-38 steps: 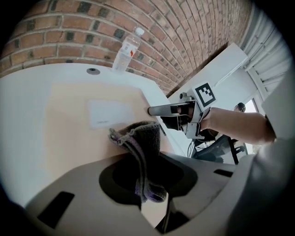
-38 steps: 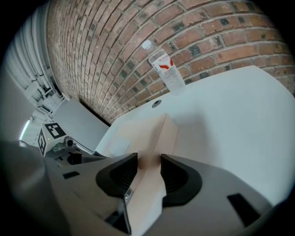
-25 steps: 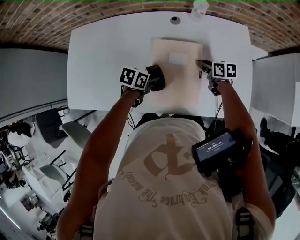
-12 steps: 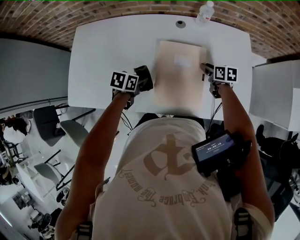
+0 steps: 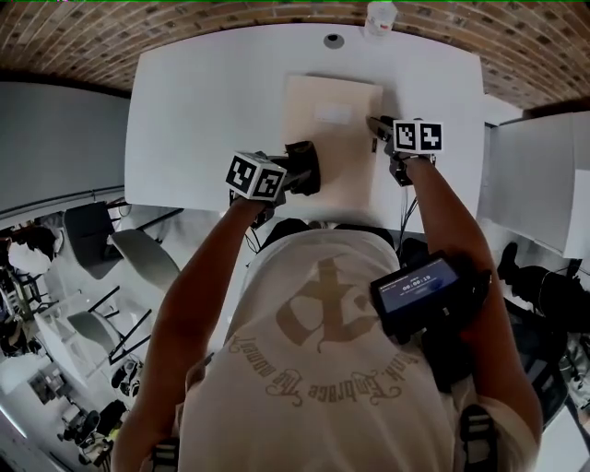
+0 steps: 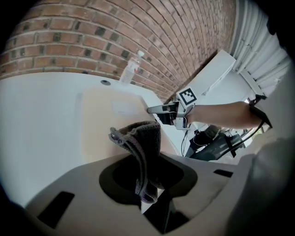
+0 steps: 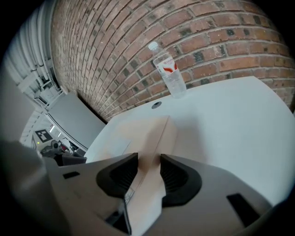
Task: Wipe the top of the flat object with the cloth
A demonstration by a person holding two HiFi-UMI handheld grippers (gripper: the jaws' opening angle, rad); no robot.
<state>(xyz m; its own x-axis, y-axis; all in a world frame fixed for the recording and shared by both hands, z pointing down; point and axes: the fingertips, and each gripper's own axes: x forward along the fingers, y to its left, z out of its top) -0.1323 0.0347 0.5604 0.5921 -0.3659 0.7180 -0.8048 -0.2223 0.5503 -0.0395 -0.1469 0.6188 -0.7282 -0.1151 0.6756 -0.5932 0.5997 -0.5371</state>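
The flat object (image 5: 332,129) is a beige board lying on the white table (image 5: 203,111); it also shows in the left gripper view (image 6: 108,117) and the right gripper view (image 7: 138,131). My left gripper (image 5: 297,171) is shut on a dark grey cloth (image 5: 304,166), which rests on the board's near left part. The cloth (image 6: 144,138) hangs bunched between the left jaws. My right gripper (image 5: 380,127) is shut on the board's right edge, and the beige edge fills the gap between its pads (image 7: 125,174).
A clear water bottle (image 5: 380,17) stands at the table's far edge, seen too in the right gripper view (image 7: 169,71), beside a round cable hole (image 5: 334,41). Another white table (image 5: 530,175) adjoins on the right. Chairs (image 5: 138,258) stand to the lower left.
The left gripper swung the cloth left off the board's edge, then brought it back onto the board's near left part. The right gripper kept its hold on the right edge.
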